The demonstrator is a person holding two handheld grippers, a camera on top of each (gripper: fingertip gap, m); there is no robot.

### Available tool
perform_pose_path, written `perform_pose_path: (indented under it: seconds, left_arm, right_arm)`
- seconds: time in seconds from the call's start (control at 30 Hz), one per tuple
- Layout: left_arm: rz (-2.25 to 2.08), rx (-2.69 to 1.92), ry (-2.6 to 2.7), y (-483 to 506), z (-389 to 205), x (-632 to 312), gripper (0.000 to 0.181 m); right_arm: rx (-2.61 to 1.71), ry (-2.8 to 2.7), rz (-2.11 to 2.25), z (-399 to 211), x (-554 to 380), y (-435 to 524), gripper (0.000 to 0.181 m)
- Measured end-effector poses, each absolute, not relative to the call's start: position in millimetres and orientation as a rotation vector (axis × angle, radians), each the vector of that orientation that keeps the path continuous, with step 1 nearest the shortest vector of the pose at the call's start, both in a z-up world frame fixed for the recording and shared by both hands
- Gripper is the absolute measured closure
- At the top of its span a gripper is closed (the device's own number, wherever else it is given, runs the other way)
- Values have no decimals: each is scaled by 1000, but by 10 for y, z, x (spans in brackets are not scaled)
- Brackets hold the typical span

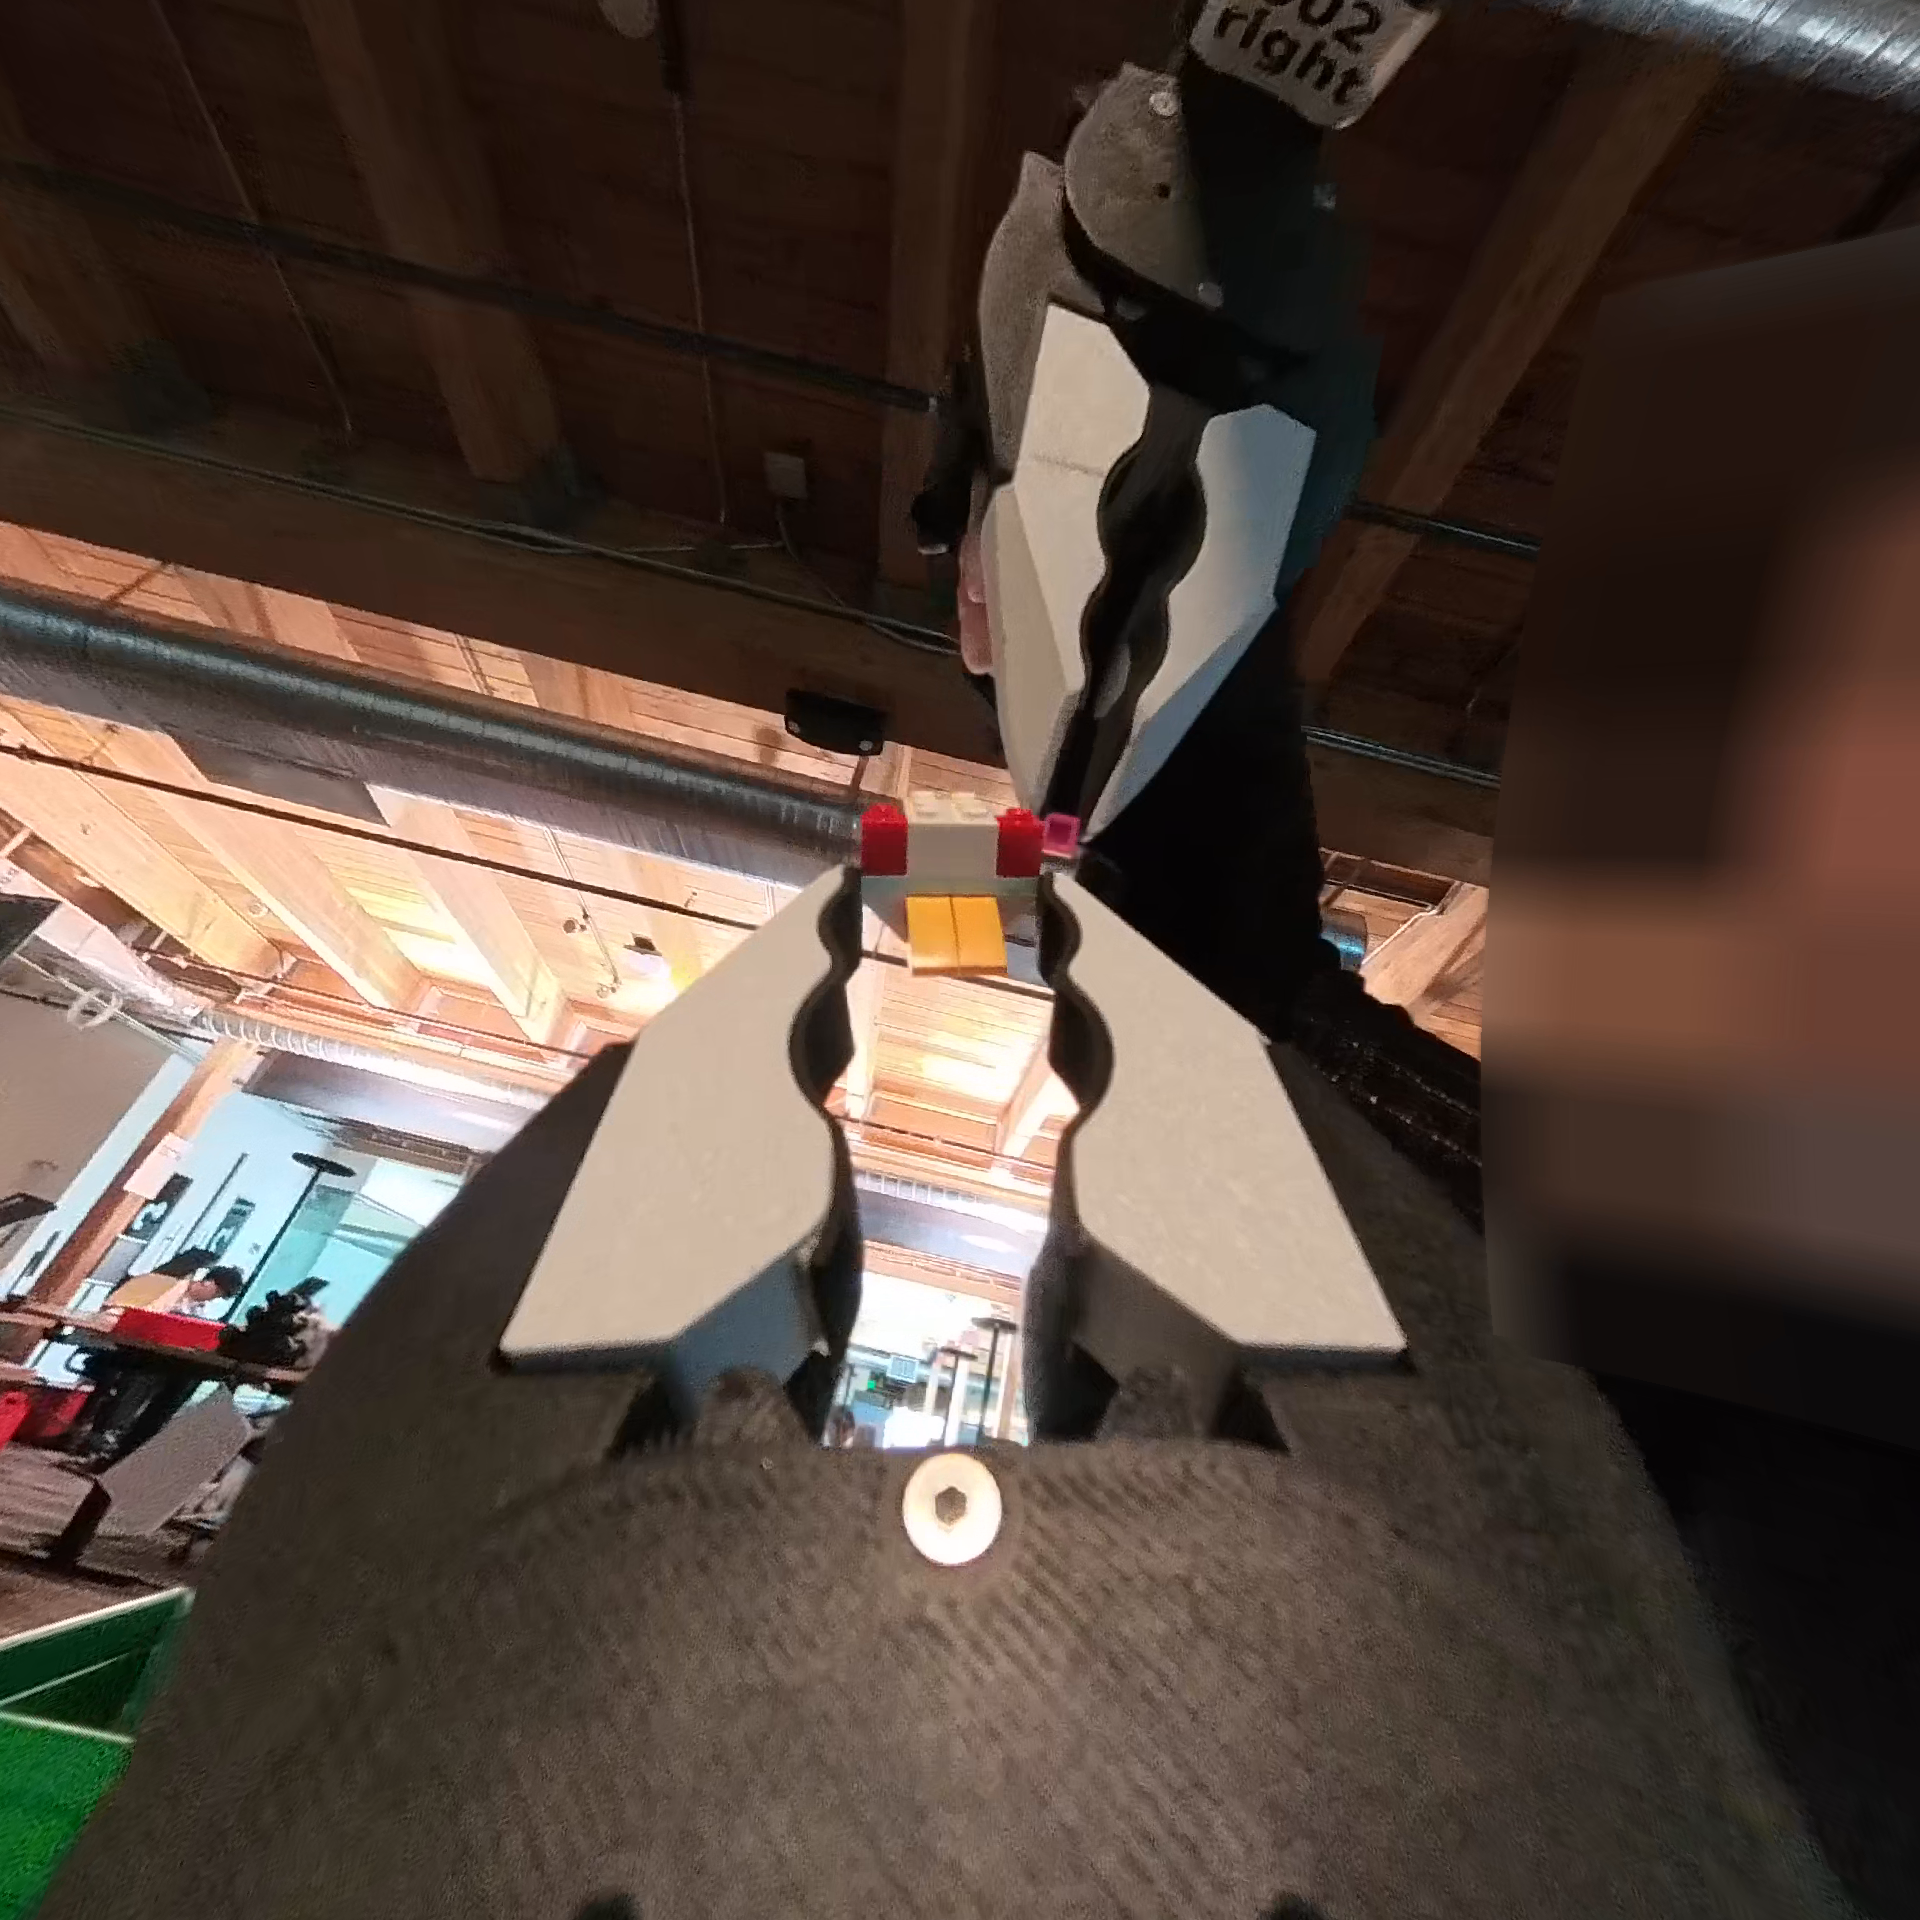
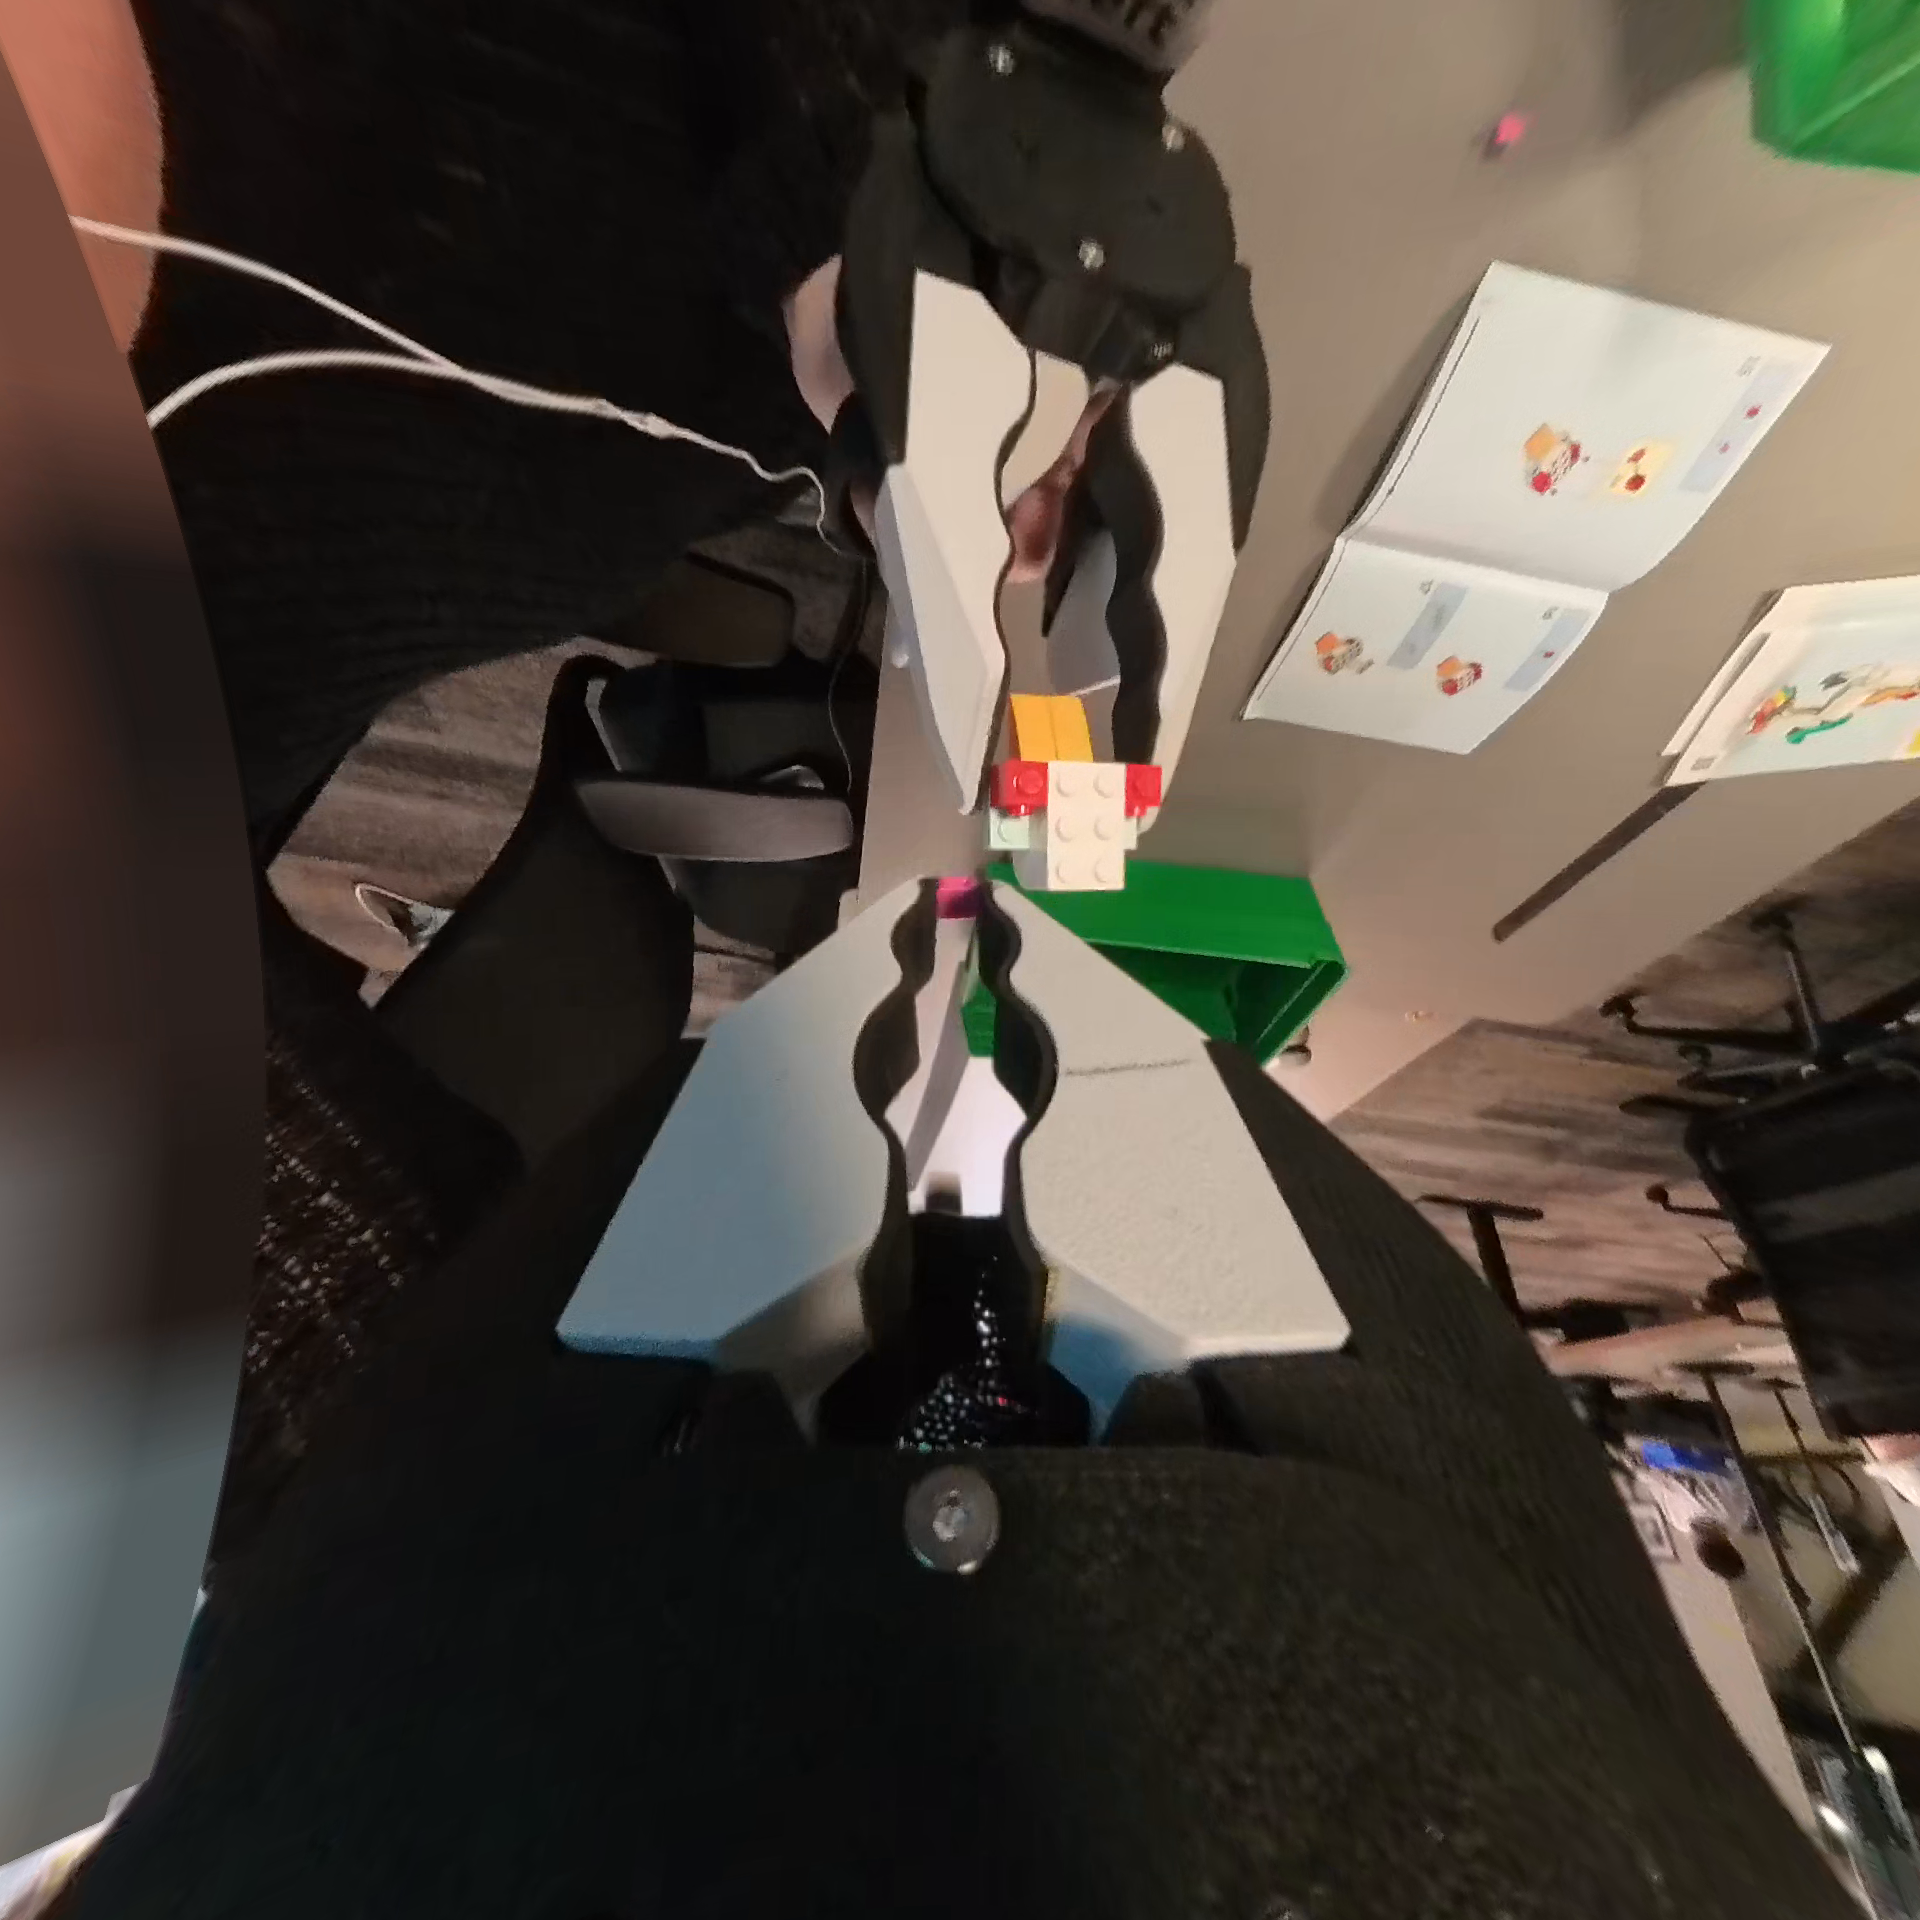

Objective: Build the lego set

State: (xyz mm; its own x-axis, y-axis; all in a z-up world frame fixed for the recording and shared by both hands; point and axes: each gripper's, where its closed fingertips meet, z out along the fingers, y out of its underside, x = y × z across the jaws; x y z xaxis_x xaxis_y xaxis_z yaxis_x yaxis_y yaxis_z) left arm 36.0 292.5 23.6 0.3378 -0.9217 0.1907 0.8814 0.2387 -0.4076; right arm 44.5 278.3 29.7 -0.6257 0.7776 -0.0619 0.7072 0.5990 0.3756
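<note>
My left gripper (image 1: 948, 894) has its fingers closed partway around a small lego model (image 1: 948, 883), white with red bricks at each side and an orange sloped piece, held up in the air at my fingertips. My right gripper (image 2: 961, 902) is nearly closed, pinching a tiny magenta brick (image 2: 958, 898) at its very tips, just beside the model's red corner, at about 7 o'clock from the model in the right wrist view. Beyond, at 2 o'clock, an open instruction booklet (image 2: 1538, 509) lies on the grey desk (image 2: 1351, 208), with a green bin (image 2: 1195, 945) nearer. I judge the magenta brick could twist or pop free because my hold on it is so slight, or pressing could push the model out of my left fingers.
</note>
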Motion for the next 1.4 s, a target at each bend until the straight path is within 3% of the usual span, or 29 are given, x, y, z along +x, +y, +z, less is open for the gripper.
perform_pose_path:
  seconds: [1.4]
  left_arm:
    - [-1212,-538,158,2794,238,612,148]
  right_arm:
    - [1231,2566,744,226,586,2700,176]
